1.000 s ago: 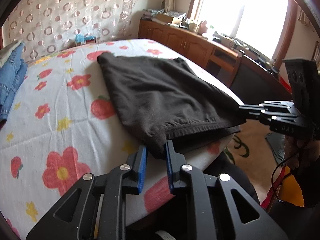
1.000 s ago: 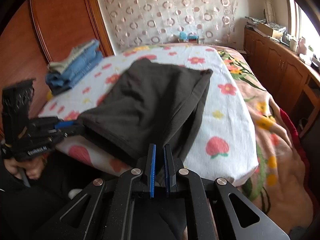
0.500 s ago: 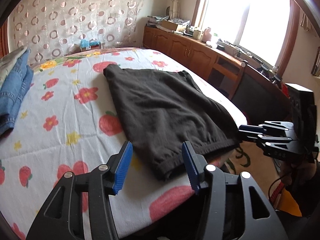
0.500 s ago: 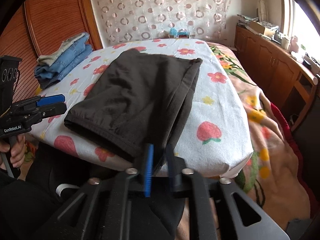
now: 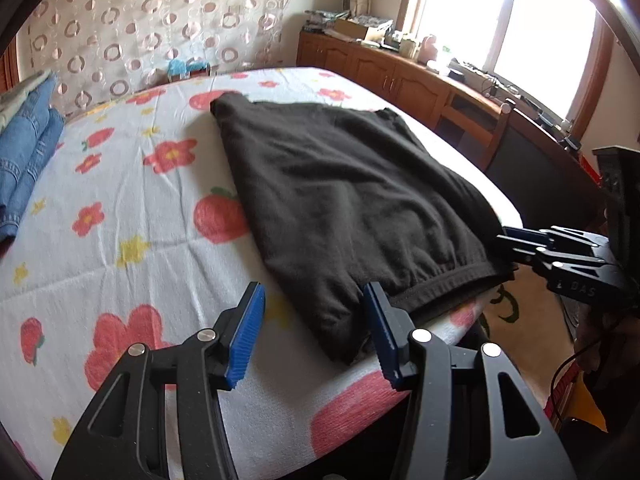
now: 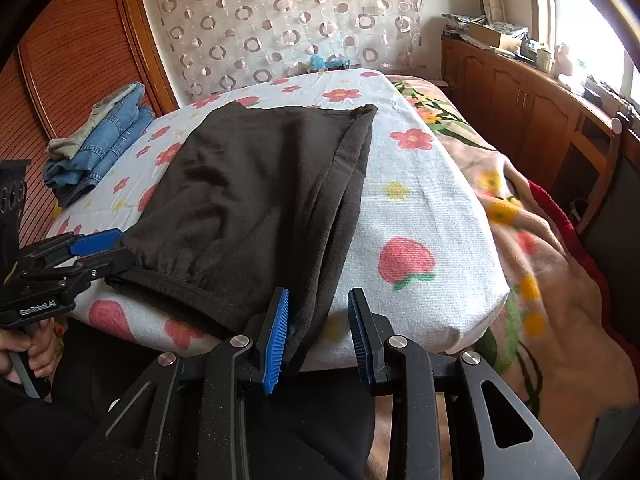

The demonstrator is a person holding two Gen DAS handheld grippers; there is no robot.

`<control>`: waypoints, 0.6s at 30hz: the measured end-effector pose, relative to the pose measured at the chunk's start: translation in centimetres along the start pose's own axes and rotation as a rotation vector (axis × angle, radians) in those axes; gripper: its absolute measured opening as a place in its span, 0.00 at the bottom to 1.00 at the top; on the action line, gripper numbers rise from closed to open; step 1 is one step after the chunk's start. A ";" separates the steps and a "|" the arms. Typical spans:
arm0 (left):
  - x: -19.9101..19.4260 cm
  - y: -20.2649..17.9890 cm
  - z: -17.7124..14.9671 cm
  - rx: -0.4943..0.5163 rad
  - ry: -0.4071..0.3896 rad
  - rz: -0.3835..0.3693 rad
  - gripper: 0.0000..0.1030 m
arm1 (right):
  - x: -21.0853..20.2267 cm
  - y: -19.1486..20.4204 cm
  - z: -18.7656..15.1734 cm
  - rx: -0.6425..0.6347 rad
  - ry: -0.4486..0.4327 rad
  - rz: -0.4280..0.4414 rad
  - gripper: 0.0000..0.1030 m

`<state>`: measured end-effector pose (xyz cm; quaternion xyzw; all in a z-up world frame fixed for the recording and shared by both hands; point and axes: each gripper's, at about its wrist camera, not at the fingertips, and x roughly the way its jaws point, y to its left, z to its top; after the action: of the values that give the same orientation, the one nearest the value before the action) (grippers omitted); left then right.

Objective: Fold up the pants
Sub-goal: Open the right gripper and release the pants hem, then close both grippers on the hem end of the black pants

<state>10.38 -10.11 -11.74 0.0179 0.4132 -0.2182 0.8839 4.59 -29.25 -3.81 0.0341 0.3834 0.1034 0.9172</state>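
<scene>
Left claw (image 5: 314, 330) open at pants (image 5: 340, 192) corner, right claw (image 6: 318, 334) just opening, fabric released

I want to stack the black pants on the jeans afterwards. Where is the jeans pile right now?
In the right wrist view the folded jeans lie at the bed's far left edge beside the wooden wardrobe, left of the black pants.

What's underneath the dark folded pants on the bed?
The dark pants lie on the flowered bedsheet, which shows all around them. Whatever lies beneath the fabric itself is covered, so it cannot be seen.
</scene>
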 end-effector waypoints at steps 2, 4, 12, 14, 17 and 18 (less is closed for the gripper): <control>0.0 -0.1 -0.1 0.001 0.000 0.000 0.52 | 0.0 0.3 0.0 -0.017 0.002 -0.003 0.30; 0.0 0.0 -0.2 -0.004 -0.003 -0.003 0.52 | 0.0 0.7 0.0 -0.035 0.001 -0.003 0.30; -0.4 -0.3 -0.6 0.003 -0.007 -0.028 0.46 | 0.3 1.5 -0.4 -0.102 -0.019 -0.048 0.30; -0.5 -0.4 -0.7 0.007 -0.004 -0.044 0.38 | 0.4 1.4 -0.4 -0.101 -0.021 -0.047 0.30; -0.7 -0.7 -0.9 0.009 -0.001 -0.058 0.33 | 0.5 1.4 -0.5 -0.103 -0.020 -0.047 0.28; -0.7 -0.9 -1.0 0.011 0.001 -0.061 0.33 | 0.5 1.5 -0.4 -0.103 -0.019 -0.043 0.26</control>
<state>8.94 -10.42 -11.75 0.0102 0.4130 -0.2471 0.8765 4.37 -27.74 -4.24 -0.0206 0.3694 0.1031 0.9233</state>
